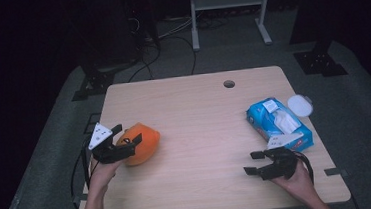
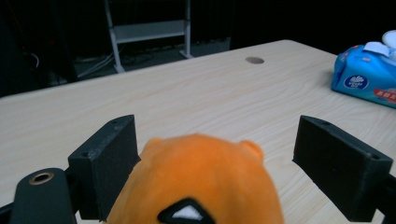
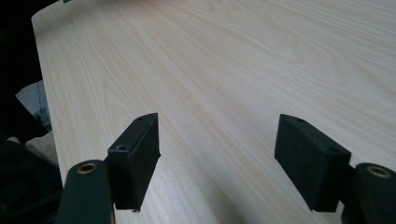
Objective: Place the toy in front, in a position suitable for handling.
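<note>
Orange plush toy lies on the left part of the pale wood worktop, near the left edge; left hand-held gripper reaches over it from the person's side, jaws spread wide with the toy between them; in the left gripper view the toy sits between the two black jaws, close against the left one, a clear gap to the right one, so no squeeze on it; grey three-cornered plate rides on top of this gripper; a small black-and-white patch shows on the toy at the bottom of that view.

Right hand-held gripper sits low over the near right part of the worktop, jaws apart and nothing between them; the right gripper view shows bare wood grain in the gap.

Blue tissue pack lies just behind the right gripper, white tissue poking from its top; small white round lid rests beside the pack at the right edge; round cable hole near the far edge; toy and pack well apart.
</note>
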`<action>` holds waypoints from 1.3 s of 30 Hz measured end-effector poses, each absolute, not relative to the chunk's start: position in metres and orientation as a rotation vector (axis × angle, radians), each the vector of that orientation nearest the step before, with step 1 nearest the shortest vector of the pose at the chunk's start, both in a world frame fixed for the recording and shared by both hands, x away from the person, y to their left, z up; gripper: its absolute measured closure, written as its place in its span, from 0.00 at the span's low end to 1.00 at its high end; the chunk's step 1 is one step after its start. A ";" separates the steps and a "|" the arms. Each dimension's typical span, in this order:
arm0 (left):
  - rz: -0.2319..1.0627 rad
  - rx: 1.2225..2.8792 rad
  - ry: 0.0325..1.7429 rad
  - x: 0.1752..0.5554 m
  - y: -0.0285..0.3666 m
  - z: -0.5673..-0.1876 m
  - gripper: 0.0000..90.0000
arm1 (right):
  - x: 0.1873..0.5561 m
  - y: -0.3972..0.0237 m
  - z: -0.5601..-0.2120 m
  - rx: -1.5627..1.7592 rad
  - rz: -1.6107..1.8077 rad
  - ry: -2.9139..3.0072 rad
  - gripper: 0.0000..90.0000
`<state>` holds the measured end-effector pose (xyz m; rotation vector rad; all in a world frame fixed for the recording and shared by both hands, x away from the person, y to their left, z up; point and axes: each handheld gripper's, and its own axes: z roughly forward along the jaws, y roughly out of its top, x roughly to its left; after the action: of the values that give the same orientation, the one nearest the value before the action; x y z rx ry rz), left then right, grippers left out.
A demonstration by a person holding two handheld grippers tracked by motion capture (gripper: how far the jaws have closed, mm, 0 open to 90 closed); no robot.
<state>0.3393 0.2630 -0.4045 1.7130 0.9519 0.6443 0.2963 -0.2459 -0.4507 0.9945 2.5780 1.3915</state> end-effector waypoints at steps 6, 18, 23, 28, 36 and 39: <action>0.618 1.750 0.981 0.344 0.266 -0.418 0.16 | 0.296 -0.245 -0.451 0.994 1.390 2.581 0.33; 0.588 1.768 1.034 0.346 0.268 -0.437 0.38 | 0.296 -0.244 -0.452 0.990 1.383 2.593 0.33; 0.603 1.782 1.003 0.345 0.267 -0.437 0.48 | 0.297 -0.242 -0.452 0.988 1.378 2.602 0.34; 0.587 1.773 1.017 0.345 0.270 -0.435 0.54 | 0.296 -0.242 -0.452 0.986 1.379 2.600 0.34; 0.590 1.771 1.007 0.344 0.271 -0.430 0.59 | 0.296 -0.243 -0.452 0.981 1.391 2.597 0.34; 0.584 1.753 0.997 0.343 0.272 -0.428 0.63 | 0.296 -0.243 -0.451 0.979 1.391 2.597 0.34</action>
<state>0.3425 0.2717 -0.4275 1.7531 0.9975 0.5839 0.2960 -0.2428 -0.4510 0.9793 2.5965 1.3913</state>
